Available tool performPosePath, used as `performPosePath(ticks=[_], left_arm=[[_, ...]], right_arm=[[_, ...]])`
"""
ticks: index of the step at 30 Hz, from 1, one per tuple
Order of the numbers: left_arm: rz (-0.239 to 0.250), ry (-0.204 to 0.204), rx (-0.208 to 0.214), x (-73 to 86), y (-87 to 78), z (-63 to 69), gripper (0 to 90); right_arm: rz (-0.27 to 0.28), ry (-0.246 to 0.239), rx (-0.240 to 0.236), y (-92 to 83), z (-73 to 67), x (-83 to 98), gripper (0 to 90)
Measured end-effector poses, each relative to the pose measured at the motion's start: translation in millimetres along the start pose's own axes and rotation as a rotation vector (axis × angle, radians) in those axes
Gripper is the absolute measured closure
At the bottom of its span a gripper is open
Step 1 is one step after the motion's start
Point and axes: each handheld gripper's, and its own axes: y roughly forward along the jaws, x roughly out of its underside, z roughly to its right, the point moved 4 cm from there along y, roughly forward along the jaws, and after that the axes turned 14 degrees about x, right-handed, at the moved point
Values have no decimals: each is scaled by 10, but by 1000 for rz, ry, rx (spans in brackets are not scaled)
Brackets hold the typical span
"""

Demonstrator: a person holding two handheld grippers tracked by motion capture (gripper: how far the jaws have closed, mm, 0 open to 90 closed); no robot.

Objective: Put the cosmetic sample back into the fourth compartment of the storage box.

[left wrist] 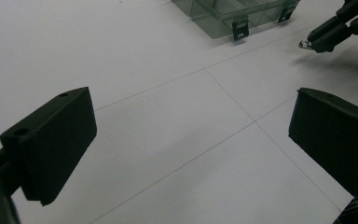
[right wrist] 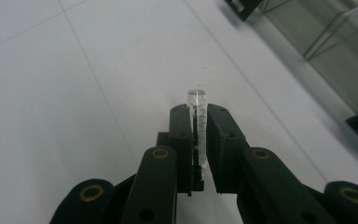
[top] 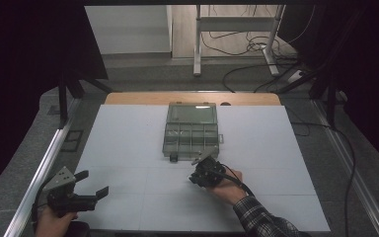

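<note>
While clamped, clear tube (right wrist: 198, 122) protrudes beyond right hand-held gripper (right wrist: 198, 140).

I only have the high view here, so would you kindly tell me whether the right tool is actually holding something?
Observer: Yes, the right tool is shut on a small clear piece, its tip poking out past the pads.
Operator: Thank you. How is the left tool?
Observer: The left tool is open, with bare table between its pads.
Operator: And the compartment box latches?
Observer: Two dark latches hang at the front of the compartment box.
</note>
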Motion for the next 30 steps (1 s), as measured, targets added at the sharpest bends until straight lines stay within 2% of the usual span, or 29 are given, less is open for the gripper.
performPosePath(ticks=[7, 12, 30], left_arm=[[0, -1, -1, 0, -1, -2, 12], [-1, -2, -1, 0, 0, -4, 12], [-3, -6, 0, 0, 3, -11, 13]], right_arm=[[42, 47, 10, -56, 147, -84, 798], [59, 64, 24, -71, 249, -120, 798], [85, 141, 79, -86, 628, -235, 796]])
